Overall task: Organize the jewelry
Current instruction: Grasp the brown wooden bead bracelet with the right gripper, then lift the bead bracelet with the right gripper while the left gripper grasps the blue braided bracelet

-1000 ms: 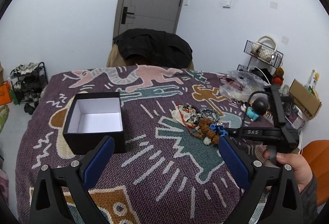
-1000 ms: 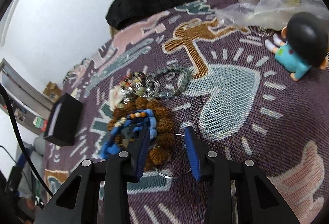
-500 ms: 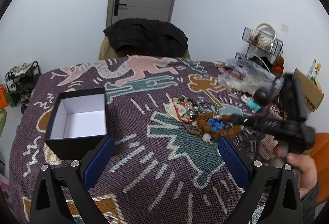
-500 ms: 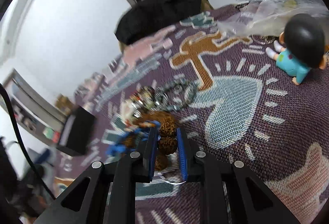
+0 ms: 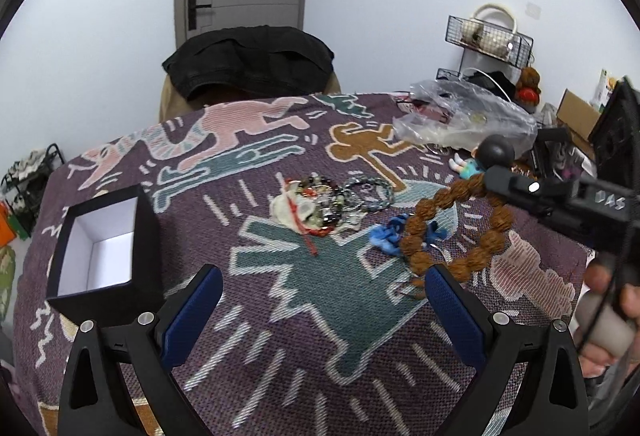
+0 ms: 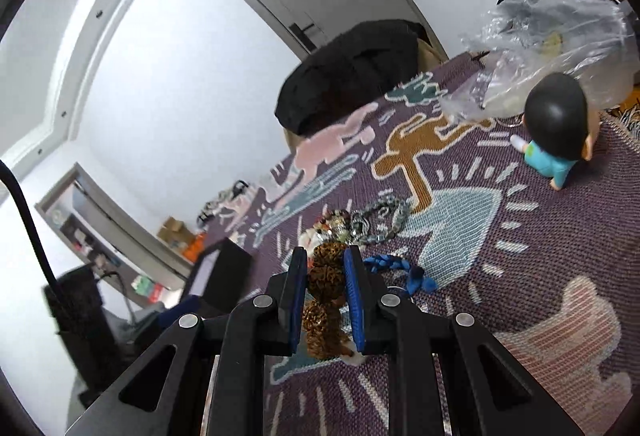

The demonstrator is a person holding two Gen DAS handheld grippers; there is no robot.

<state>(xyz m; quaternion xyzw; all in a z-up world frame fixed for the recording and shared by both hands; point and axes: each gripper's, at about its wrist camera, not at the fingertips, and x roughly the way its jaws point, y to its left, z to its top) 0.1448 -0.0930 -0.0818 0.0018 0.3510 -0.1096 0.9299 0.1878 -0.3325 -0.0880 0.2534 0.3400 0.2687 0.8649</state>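
The brown seed-bead bracelet (image 5: 456,232) is hanging clear of the patterned blanket (image 5: 304,316), pinched by the right gripper (image 6: 325,276), whose blue pads are closing narrowly on its beads. A blue cord piece (image 5: 386,234) is lying just beneath it, beside the remaining jewelry pile (image 5: 332,206). The left gripper (image 5: 324,312) is hovering with jaws spread wide, holding nothing. The open black box (image 5: 104,240) is sitting well apart at the left.

Even, soft indoor light; strong fisheye bending, dark corner vignettes, slight edge blur.
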